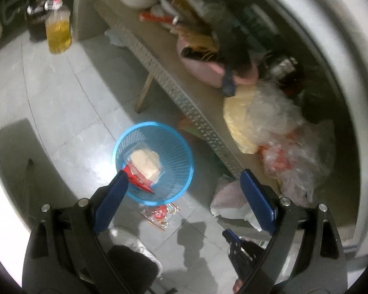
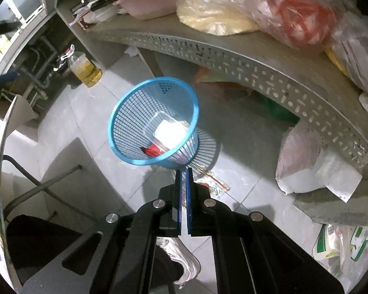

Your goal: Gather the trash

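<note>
We see a blue basket (image 1: 152, 163) (image 2: 153, 120) standing on the tiled floor (image 1: 68, 112) beside the bench (image 1: 174, 83) (image 2: 233, 58). Inside it lie a clear packet (image 1: 144, 160) (image 2: 170, 132) with pale contents and a red wrapper (image 1: 137, 180) (image 2: 151, 150). A crumpled shiny wrapper (image 1: 159, 214) (image 2: 216, 183) lies on the floor just beside the basket. Our left tool (image 1: 184, 180) hangs above the basket, released, fingers wide apart. Our right tool (image 2: 183, 171) is clenched, gripping nothing we can make out. An oil bottle (image 1: 58, 28) (image 2: 85, 69) stands well apart.
</note>
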Tool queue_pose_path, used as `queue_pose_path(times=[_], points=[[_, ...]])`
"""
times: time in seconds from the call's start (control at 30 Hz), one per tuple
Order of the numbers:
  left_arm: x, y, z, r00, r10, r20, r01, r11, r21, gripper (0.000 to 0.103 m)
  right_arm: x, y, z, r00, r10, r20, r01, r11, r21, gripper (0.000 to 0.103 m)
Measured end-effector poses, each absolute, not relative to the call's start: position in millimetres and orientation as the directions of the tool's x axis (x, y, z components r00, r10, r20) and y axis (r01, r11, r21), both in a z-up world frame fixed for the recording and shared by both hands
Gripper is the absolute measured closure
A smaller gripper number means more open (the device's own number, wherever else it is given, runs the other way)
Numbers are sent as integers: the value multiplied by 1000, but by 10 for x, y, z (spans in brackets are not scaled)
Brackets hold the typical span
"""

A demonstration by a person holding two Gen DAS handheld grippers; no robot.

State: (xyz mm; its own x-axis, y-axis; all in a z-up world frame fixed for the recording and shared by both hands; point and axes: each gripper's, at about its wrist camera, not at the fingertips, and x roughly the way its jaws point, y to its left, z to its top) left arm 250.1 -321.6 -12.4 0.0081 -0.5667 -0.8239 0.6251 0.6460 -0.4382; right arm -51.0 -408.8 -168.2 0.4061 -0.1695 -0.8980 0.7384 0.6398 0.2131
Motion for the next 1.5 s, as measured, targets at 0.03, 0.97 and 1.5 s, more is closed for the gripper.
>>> queue_pose_path(times=[0.03, 0.97, 1.5], points=[[2440, -3118, 8, 22, -577, -816, 644, 633, -430, 15, -537, -4090, -1748, 398, -162, -903, 739, 639, 211, 99], [2054, -1057, 643, 308, -583, -752, 591, 736, -329, 15, -927, -4335, -5079, 404, 423, -811, 915, -200, 351, 29], [2145, -1065, 553, 317, -557, -768, 574, 757, -312, 15, -588, -4143, -5524, 400, 499, -769, 914, -277, 296, 29]])
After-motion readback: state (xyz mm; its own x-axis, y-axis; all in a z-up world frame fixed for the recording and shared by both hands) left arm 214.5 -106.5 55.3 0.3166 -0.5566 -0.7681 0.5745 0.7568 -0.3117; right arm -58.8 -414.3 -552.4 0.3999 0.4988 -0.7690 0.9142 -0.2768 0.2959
